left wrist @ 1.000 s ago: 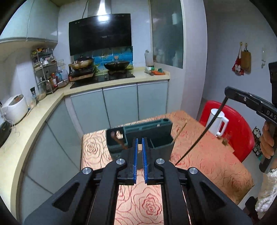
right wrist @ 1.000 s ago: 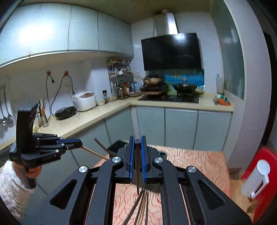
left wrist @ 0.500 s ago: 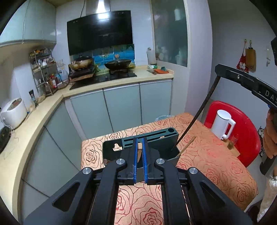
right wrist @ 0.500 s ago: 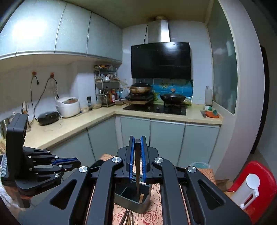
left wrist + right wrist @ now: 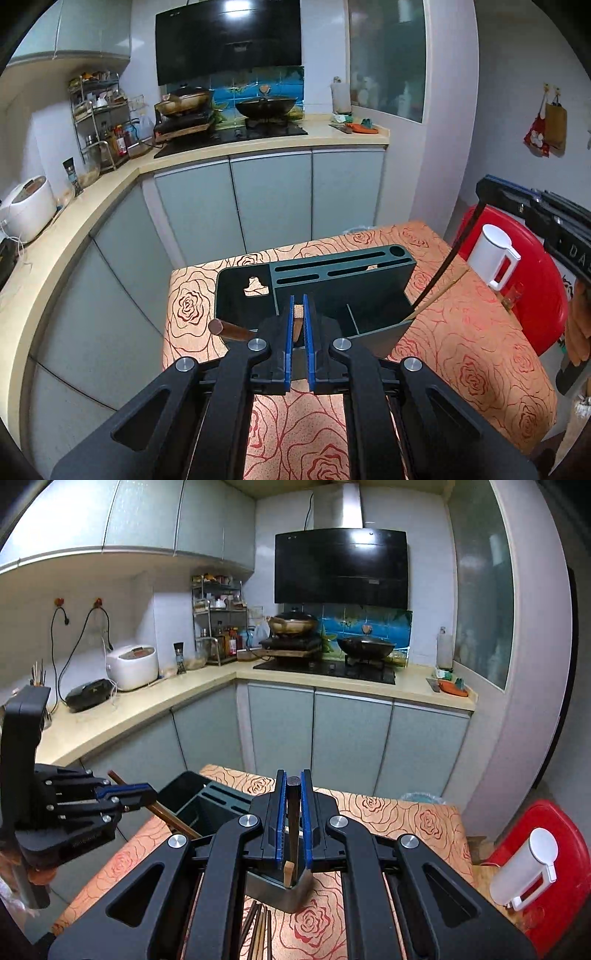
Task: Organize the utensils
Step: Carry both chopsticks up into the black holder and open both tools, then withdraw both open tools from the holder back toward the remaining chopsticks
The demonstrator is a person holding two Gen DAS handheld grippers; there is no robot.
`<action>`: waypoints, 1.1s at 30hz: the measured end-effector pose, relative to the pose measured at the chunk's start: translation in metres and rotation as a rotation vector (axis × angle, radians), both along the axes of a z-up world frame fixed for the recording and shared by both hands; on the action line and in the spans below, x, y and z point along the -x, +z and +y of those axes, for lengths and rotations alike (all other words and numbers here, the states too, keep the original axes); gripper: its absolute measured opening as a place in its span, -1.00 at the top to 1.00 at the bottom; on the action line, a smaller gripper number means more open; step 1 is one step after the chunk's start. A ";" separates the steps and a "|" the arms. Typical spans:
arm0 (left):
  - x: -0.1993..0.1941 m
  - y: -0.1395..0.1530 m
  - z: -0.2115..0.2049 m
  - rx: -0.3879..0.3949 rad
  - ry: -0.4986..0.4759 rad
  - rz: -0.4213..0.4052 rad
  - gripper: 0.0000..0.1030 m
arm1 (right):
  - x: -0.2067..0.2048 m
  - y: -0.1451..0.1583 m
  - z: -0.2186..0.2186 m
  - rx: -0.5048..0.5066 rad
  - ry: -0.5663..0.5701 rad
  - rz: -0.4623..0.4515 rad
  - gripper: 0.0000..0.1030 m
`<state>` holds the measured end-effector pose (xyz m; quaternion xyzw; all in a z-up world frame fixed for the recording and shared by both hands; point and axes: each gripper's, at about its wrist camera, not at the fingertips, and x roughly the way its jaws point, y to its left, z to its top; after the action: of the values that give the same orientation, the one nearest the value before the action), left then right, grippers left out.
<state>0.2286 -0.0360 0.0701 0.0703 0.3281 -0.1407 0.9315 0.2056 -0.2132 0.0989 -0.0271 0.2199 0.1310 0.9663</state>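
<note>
A dark green utensil holder (image 5: 343, 280) with knife slots and open compartments stands on the rose-patterned table. My left gripper (image 5: 298, 306) is shut on a brown wooden chopstick (image 5: 225, 328) that lies crosswise just above the holder's near left side. At the right edge, my right gripper (image 5: 487, 188) is shut on a dark chopstick (image 5: 447, 258) whose tip dips at the holder's right compartment. In the right wrist view the right gripper (image 5: 293, 779) pinches that dark chopstick (image 5: 293, 823) upright over the holder (image 5: 210, 805); the left gripper (image 5: 144, 796) hovers to the left.
A pale chopstick (image 5: 443, 291) leans out of the holder's right corner. Several chopsticks (image 5: 258, 930) lie on the table (image 5: 461, 354) near me. A white kettle (image 5: 495, 254) sits on a red seat (image 5: 543, 306) to the right. Kitchen cabinets (image 5: 269, 199) stand beyond the table.
Both grippers came down towards the holder. The dark chopstick swung steeper and its tip moved from the table side to the holder's right compartment. The holder's top now shows.
</note>
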 end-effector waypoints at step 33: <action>0.078 -0.039 0.033 0.055 0.030 -0.049 -0.53 | 0.087 -0.038 -0.049 -0.025 -0.046 -0.015 -0.03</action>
<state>0.1508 -0.0029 0.0307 0.0432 0.3022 -0.1341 0.9428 0.1190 -0.2626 0.0612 -0.0108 0.2116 0.1114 0.9709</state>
